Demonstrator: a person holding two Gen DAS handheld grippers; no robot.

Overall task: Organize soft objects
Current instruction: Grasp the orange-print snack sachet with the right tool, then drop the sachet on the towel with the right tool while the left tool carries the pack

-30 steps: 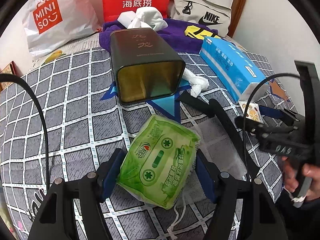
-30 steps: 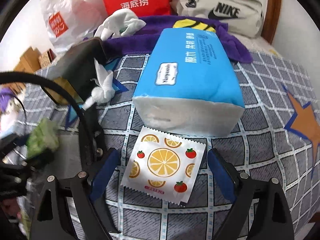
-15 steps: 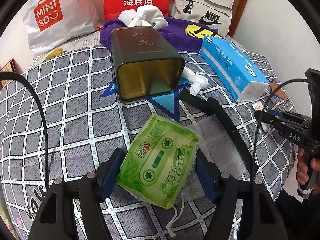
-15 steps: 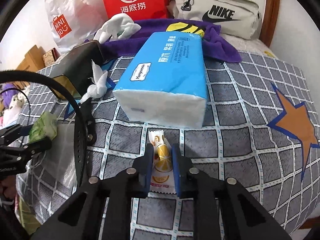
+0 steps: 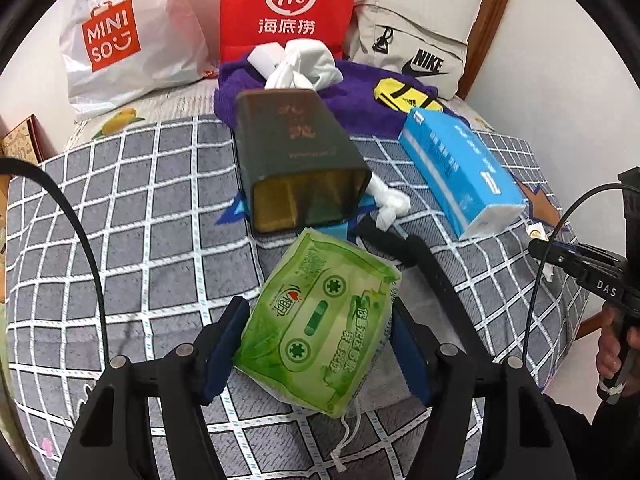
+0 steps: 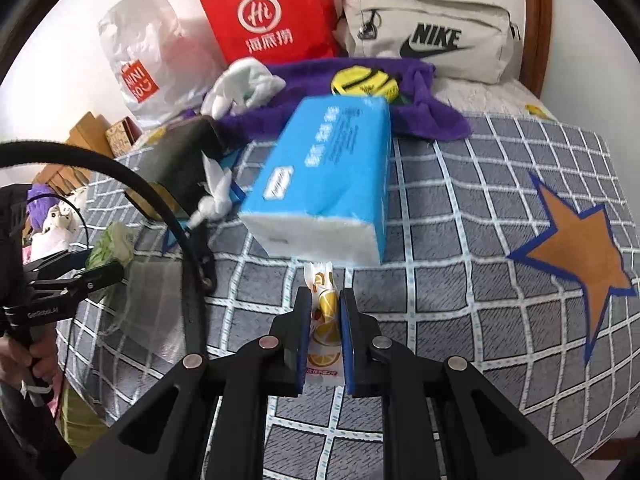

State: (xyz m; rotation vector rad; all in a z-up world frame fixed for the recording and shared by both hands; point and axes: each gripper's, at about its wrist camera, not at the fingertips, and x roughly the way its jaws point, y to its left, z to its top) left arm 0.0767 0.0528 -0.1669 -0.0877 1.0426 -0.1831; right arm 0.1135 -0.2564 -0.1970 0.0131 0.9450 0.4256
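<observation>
While the left gripper [image 5: 316,340] clasps the green tissue pack [image 5: 320,332] above the checked blanket [image 5: 140,208], near the dark tin [image 5: 300,168], the right gripper [image 6: 325,320], jaws just closed, pinches the orange-print packet [image 6: 324,312] before the blue tissue pack [image 6: 328,184].

My right claw [image 6: 325,312] pinches the orange-print sachet [image 6: 323,320] folded upright; my left claw [image 5: 316,332] clasps the green tissue pack [image 5: 320,328], tilted above the blanket

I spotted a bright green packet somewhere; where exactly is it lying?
In the left wrist view the green tissue pack sits low in the centre, between the left gripper jaws on the checked blanket, just in front of the dark tin's open mouth.
</observation>
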